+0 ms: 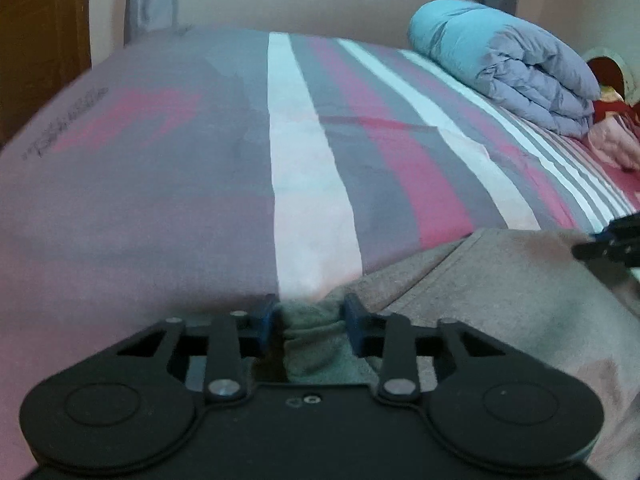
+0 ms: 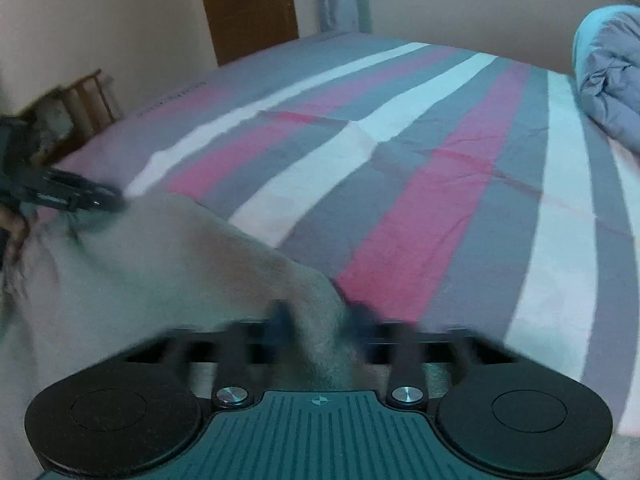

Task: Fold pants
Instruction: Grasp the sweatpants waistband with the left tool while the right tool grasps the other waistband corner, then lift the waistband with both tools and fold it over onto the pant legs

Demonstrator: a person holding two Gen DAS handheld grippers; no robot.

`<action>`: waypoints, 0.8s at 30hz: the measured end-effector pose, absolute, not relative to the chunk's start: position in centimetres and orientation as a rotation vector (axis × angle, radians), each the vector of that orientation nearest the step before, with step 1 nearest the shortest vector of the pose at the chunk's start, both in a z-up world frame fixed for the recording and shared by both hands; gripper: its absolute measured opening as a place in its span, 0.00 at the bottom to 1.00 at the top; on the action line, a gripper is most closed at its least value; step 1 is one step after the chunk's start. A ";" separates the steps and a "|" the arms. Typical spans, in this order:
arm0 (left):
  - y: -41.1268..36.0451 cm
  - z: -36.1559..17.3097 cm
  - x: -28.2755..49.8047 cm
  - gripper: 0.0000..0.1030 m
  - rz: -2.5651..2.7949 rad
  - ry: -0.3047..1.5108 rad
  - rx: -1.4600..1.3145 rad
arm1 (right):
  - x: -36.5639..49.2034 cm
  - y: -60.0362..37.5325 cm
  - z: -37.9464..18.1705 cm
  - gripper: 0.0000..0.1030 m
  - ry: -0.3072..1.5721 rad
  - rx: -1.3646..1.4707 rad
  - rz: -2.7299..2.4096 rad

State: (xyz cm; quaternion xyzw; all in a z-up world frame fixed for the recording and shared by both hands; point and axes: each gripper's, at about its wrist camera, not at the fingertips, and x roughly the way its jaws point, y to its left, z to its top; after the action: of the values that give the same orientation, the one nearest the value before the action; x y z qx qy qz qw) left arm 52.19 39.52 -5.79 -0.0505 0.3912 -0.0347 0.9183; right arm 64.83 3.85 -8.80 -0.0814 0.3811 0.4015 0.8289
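While both tongs bite into the same garment, the grey-beige pants (image 1: 500, 280) lie bunched at the near edge of the bed (image 1: 160, 200), on its striped sheet of grey, pink and white. The left tongs (image 1: 310, 322) are closed on a gathered fold of the pants' cloth, which fills the narrow gap between the blue fingertips (image 1: 266, 320). The right tongs (image 2: 320, 320), blurred in their own view, are likewise clamped on a ridge of the pants (image 2: 160, 272), the fabric rising between the two fingers. Seen from the right wrist, the left tongs (image 2: 108, 200) sit at the far left end of the cloth, with part of a hand (image 2: 14, 224) behind them. A rolled blue-grey duvet (image 1: 512, 68) rests at the bed's far right corner. A brown door (image 2: 248, 4) stands beyond the bed.
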 end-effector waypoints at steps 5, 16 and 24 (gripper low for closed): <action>38.6 -2.7 48.9 0.08 -0.081 0.671 -0.046 | 62.1 3.7 -6.0 0.09 0.719 -0.198 0.831; 35.9 3.7 36.3 0.06 -0.163 0.435 -0.122 | 46.9 0.5 3.1 0.09 0.470 -0.290 0.858; 33.9 0.2 27.3 0.07 -0.075 0.493 -0.184 | 35.9 -1.5 -2.0 0.12 0.490 -0.312 0.822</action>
State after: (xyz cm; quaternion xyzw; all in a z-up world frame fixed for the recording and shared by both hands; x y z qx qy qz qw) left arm 27.28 33.90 0.18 -0.0910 0.2437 -0.0371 0.9648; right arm 35.91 -1.51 -1.97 -0.1493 0.2347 0.3939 0.8760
